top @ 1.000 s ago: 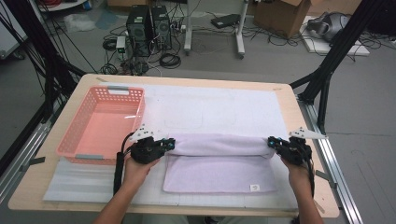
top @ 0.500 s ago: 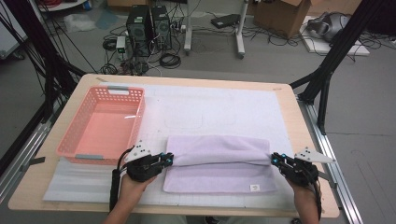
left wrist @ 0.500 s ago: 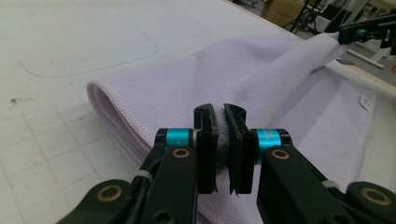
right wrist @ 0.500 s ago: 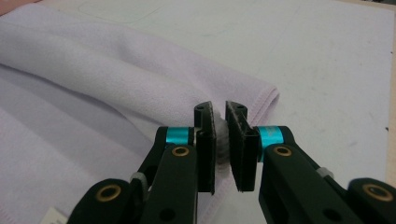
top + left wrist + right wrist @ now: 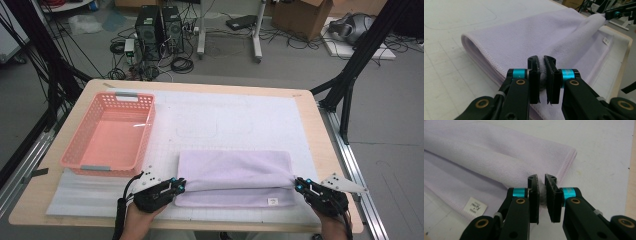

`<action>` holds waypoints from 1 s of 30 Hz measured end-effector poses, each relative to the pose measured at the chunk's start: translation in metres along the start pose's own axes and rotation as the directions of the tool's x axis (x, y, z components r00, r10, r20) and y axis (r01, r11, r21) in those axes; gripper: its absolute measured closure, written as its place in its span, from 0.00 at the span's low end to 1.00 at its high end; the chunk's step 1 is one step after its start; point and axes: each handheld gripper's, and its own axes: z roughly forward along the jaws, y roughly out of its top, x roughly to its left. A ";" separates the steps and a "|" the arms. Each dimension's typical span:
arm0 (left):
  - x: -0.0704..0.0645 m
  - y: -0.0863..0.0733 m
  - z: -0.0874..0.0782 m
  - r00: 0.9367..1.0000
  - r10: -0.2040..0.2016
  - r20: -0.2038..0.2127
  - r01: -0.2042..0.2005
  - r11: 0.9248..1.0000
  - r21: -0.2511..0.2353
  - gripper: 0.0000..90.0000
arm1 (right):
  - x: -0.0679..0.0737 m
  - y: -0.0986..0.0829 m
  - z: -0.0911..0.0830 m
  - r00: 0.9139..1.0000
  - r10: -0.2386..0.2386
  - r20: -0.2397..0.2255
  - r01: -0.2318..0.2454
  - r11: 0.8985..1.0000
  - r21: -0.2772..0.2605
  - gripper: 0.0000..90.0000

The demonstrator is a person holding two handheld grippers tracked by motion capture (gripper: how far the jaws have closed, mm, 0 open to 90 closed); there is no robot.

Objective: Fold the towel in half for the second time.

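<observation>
A lilac towel point(image 5: 235, 175) lies folded on the white mat near the table's front edge, a small white label point(image 5: 272, 201) at its front right. My left gripper point(image 5: 177, 186) is shut on the top layer's left corner, and the pinched cloth shows between its jaws point(image 5: 542, 75). At the opposite end my right gripper point(image 5: 299, 186) is shut on the top layer's right corner point(image 5: 541, 191). The held layer arches over the lower layer point(image 5: 564, 37). The label point(image 5: 475, 207) sits to the left of the right jaws.
A pink plastic basket point(image 5: 111, 134) stands empty at the left of the table. The white mat point(image 5: 225, 117) covers most of the wooden tabletop point(image 5: 310, 115). Computers, cables and black frame legs lie beyond the far edge.
Both grippers have drawn the towel's top layer toward the front edge, folding it over the lower layer. The hands now sit lower in the high view.
</observation>
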 end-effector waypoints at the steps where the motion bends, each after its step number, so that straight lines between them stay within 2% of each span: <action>1: -0.001 -0.001 -0.001 1.000 -0.008 -0.002 0.008 1.000 0.003 0.90 | 0.001 -0.001 -0.001 1.000 0.001 0.001 -0.001 1.000 0.005 0.90; 2: -0.001 -0.002 -0.003 1.000 -0.015 -0.004 0.015 1.000 -0.004 0.88 | 0.003 -0.003 -0.003 1.000 0.000 0.000 0.000 1.000 0.013 0.88; 4: -0.001 -0.002 -0.007 0.999 -0.040 -0.013 0.040 0.999 -0.024 0.73 | 0.004 -0.005 -0.005 1.000 0.017 -0.005 -0.017 1.000 0.024 0.77; 6: 0.000 0.000 -0.011 0.998 -0.066 0.000 0.066 0.997 -0.043 0.65 | 0.004 -0.003 -0.012 0.998 0.056 -0.007 -0.056 0.998 -0.013 0.63; 7: 0.000 0.000 -0.013 0.998 -0.069 -0.001 0.069 0.996 -0.060 0.63 | 0.005 -0.001 -0.015 0.998 0.067 -0.011 -0.068 0.997 -0.041 0.60; 9: -0.001 0.000 -0.013 0.998 -0.070 -0.006 0.069 0.996 -0.056 0.61 | 0.008 0.005 -0.020 0.995 0.099 -0.025 -0.101 0.991 -0.088 0.57; 11: -0.002 -0.002 -0.009 0.998 -0.069 -0.006 0.069 0.997 -0.029 0.59 | 0.012 0.006 -0.015 0.997 0.071 -0.017 -0.071 0.996 -0.055 0.57; 13: -0.002 -0.004 -0.005 0.998 -0.069 -0.006 0.069 0.998 0.009 0.57 | 0.016 0.003 -0.003 1.000 0.028 -0.003 -0.028 0.999 0.015 0.57; 15: -0.003 -0.006 -0.001 0.998 -0.057 -0.015 0.058 0.997 0.050 0.56 | 0.019 0.000 0.007 1.000 0.000 0.004 -0.001 0.997 0.084 0.60; 17: -0.003 -0.008 0.002 0.999 -0.045 -0.029 0.047 0.995 0.090 0.59 | 0.018 -0.004 0.012 1.000 -0.007 0.016 0.005 0.993 0.121 0.64; 19: -0.003 -0.010 0.005 0.998 -0.046 -0.036 0.050 0.991 0.127 0.67 | 0.015 -0.008 0.015 1.000 0.001 0.009 -0.002 0.989 0.149 0.76; 21: -0.004 -0.011 0.008 0.998 -0.047 -0.049 0.054 0.987 0.151 0.83 | 0.013 -0.011 0.015 1.000 0.003 -0.005 -0.002 0.988 0.155 0.93; 22: -0.005 -0.010 0.007 0.997 -0.045 -0.055 0.053 0.987 0.152 0.87 | 0.013 -0.010 0.014 1.000 0.001 -0.007 0.000 0.988 0.153 0.95; 23: -0.006 -0.008 0.006 0.997 -0.041 -0.059 0.049 0.987 0.151 0.93 | 0.013 -0.010 0.013 1.000 0.005 -0.008 -0.003 0.988 0.154 0.96; 25: -0.006 -0.006 0.002 0.998 -0.049 -0.045 0.055 0.990 0.132 0.98 | 0.014 -0.008 0.010 1.000 0.002 -0.012 0.000 0.989 0.151 0.97; 27: -0.004 -0.002 -0.006 0.997 -0.076 -0.022 0.078 0.992 0.100 0.98 | 0.016 -0.005 0.005 1.000 -0.005 -0.019 0.008 0.990 0.141 0.97; 30: -0.002 0.003 -0.016 0.996 -0.087 -0.001 0.087 0.994 0.065 0.98 | 0.017 0.001 -0.006 1.000 0.000 -0.026 0.003 0.993 0.115 0.97</action>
